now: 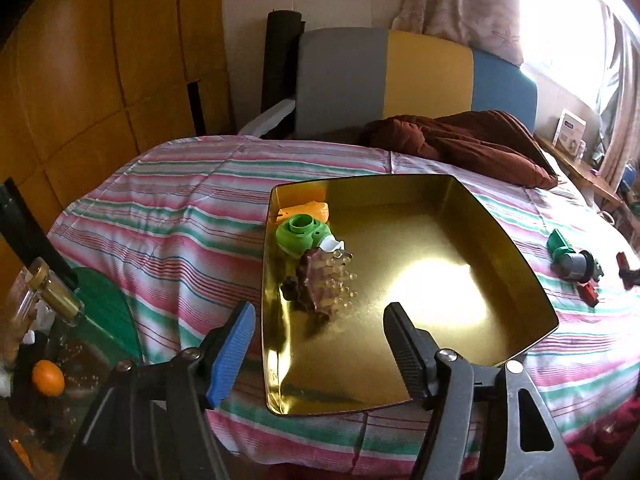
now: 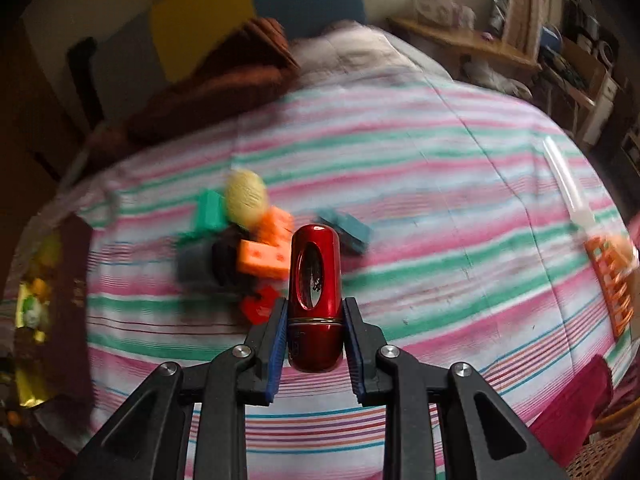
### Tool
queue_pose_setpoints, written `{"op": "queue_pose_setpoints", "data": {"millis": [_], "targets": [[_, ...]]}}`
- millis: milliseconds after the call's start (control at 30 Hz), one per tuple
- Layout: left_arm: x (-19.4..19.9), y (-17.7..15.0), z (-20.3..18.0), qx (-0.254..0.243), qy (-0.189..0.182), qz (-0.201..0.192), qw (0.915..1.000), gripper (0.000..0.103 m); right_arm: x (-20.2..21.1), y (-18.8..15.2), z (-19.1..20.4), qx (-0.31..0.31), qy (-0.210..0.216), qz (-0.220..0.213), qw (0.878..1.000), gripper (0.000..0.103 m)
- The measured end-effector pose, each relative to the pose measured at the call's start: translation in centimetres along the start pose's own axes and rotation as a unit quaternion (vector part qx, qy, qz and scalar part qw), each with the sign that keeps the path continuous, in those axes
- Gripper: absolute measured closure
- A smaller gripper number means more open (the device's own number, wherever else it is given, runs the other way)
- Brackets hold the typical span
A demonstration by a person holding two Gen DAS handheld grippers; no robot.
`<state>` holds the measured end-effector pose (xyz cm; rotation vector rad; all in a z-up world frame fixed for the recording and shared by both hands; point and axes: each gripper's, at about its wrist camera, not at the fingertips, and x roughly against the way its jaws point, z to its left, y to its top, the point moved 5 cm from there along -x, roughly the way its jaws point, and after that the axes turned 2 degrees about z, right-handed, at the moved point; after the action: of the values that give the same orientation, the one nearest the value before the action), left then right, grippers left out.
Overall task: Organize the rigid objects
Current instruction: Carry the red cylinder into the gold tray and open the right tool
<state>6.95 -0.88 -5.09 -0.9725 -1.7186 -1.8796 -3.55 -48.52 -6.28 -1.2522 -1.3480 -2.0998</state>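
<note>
A gold metal tray (image 1: 516, 248) lies on the striped bed. In its left part sit an orange piece (image 1: 308, 210), a green round toy (image 1: 304, 234) and a brown spiky brush (image 1: 320, 284). My left gripper (image 1: 320, 320) is open and empty above the tray's near edge. My right gripper (image 2: 315, 308) is shut on a red capsule-shaped case (image 2: 316, 280), held above the bed. Behind it lies a blurred pile: orange blocks (image 2: 264, 258), a green block (image 2: 208, 210), a yellow oval (image 2: 246, 198), a teal block (image 2: 346, 230) and a red piece (image 2: 260, 304).
Loose toys (image 1: 572, 260) lie on the bed right of the tray. A brown cushion (image 1: 472, 140) lies at the bed's head. A side table with a bottle (image 1: 52, 292) and an orange (image 1: 48, 378) stands at left. An orange comb-like item (image 2: 612, 280) lies at the bed's right edge.
</note>
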Motion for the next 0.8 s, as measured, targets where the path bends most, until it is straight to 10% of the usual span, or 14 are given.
{"op": "queue_pose_setpoints", "data": {"millis": [333,800], "targets": [[0.1,-0.8,1.8,0.026,0.007,0.002,0.9996,0.035,3.4,-0.5,16.7,0.146,0.137,0.0,0.98,0.077],[0.7,-3.2,10.0,0.107,0.058,0.01,0.9925,0.035,-3.2,-13.6,40.6,0.336,0.238,0.164,0.896,0.077]]}}
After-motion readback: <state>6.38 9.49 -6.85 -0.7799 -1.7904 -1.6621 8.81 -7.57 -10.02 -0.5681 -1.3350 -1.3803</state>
